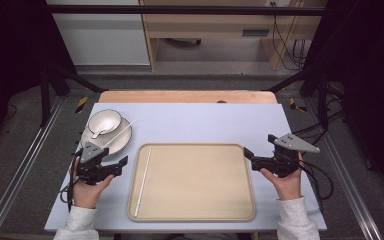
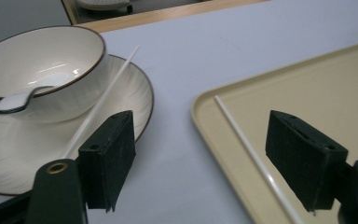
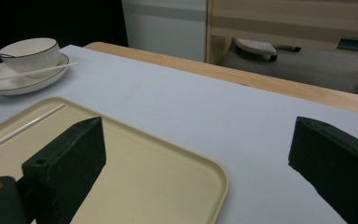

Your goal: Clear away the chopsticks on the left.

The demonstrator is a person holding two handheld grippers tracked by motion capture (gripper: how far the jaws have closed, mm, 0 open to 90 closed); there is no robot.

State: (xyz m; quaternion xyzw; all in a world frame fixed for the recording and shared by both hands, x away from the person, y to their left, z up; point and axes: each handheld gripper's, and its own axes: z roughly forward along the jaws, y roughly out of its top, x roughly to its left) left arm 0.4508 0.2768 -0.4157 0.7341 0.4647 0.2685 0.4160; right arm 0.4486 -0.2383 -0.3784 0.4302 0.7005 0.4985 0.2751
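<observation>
Left gripper [image 1: 121,163] fingers stand wide, empty, beside the tray [image 1: 230,210]. One chopstick [image 1: 143,181] lies in it. Right gripper [image 1: 250,154] fingers stand wide, empty.

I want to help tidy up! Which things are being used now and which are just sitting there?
In use: left gripper, jaws open; chopstick on tray; chopstick on plate; tray.
Sitting there: bowl, spoon, plate, right gripper.
</observation>
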